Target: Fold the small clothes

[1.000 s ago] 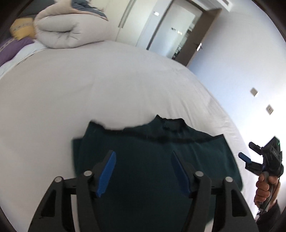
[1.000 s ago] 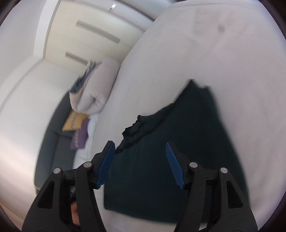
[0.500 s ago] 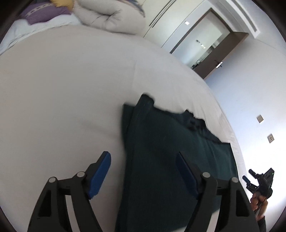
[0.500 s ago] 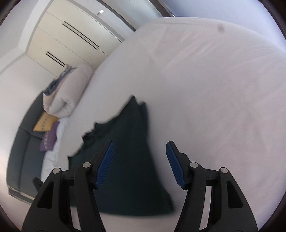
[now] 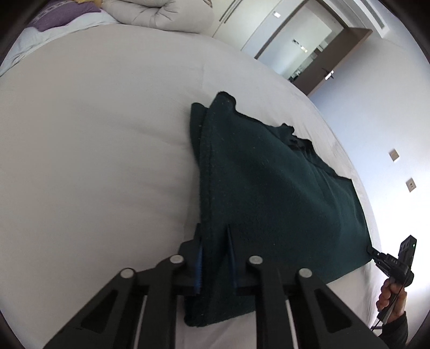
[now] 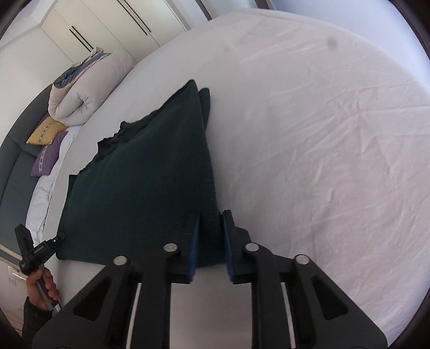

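Dark green sweater (image 5: 274,193) lies flat on the white bed (image 5: 94,147), already folded into a rectangle with its collar toward the far side. In the left wrist view, the left tongs (image 5: 215,257) are closing on the garment's near left corner, blue pads pinching the layered fabric. At the right edge a hand (image 5: 391,298) holds the right tongs (image 5: 372,253) at the opposite corner. A rolled duvet (image 5: 161,13) sits at the head of the bed.

In the right wrist view, the right tongs (image 6: 211,241) are closing on the sweater's (image 6: 145,174) near right corner, cloth between the pads. The left tongs (image 6: 60,237) touch the far corner. Yellow and purple pillows (image 6: 47,145) lie by the duvet.
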{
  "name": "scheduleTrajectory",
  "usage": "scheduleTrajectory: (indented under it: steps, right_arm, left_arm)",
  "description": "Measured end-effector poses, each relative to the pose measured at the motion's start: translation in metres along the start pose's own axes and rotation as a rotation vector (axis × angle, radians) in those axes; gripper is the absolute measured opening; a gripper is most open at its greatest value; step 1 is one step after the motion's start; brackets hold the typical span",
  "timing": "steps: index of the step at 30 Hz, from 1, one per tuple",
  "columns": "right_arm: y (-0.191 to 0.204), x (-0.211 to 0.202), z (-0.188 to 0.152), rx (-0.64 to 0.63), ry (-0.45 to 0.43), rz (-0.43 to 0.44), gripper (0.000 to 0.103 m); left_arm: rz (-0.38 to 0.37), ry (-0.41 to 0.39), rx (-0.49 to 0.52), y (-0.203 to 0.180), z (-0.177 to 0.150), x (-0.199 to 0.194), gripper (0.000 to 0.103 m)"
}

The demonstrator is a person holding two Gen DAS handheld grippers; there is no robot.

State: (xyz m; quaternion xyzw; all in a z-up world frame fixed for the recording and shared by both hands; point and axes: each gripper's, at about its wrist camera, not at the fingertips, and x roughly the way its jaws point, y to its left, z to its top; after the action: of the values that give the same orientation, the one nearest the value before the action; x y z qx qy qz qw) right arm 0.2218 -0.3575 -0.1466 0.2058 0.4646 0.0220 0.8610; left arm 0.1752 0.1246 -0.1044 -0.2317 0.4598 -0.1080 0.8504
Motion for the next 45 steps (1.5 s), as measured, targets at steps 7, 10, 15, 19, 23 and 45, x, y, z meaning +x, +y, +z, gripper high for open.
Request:
scheduleTrajectory:
  steps: [7, 10, 15, 19, 23, 45]
  right_arm:
    - [0.01, -0.023, -0.005, -0.055, -0.042, -0.052, 0.006]
    - [0.011, -0.034, -0.008, -0.047, -0.055, -0.025, 0.005]
    - [-0.027, -0.021, -0.027, 0.073, -0.002, -0.001, 0.005]
    - [-0.035, -0.028, -0.031, 0.116, -0.022, 0.033, 0.005]
    - [-0.029, -0.049, -0.033, 0.118, -0.059, 0.065, 0.005]
    - [0.009, -0.101, 0.009, 0.095, -0.153, 0.035, 0.074]
  left_arm:
    - [-0.009, -0.023, -0.011, -0.001, -0.003, -0.005, 0.011]
    - [-0.007, -0.04, -0.018, -0.001, -0.006, -0.012, 0.01]
    - [-0.023, -0.038, -0.077, 0.012, -0.02, -0.004, 0.01]
    - [-0.043, -0.053, -0.105, 0.018, -0.023, -0.008, 0.009]
    - [-0.037, -0.063, -0.097, 0.02, -0.027, -0.013, 0.008]
    - [-0.128, -0.07, -0.129, 0.035, 0.013, -0.043, 0.083]
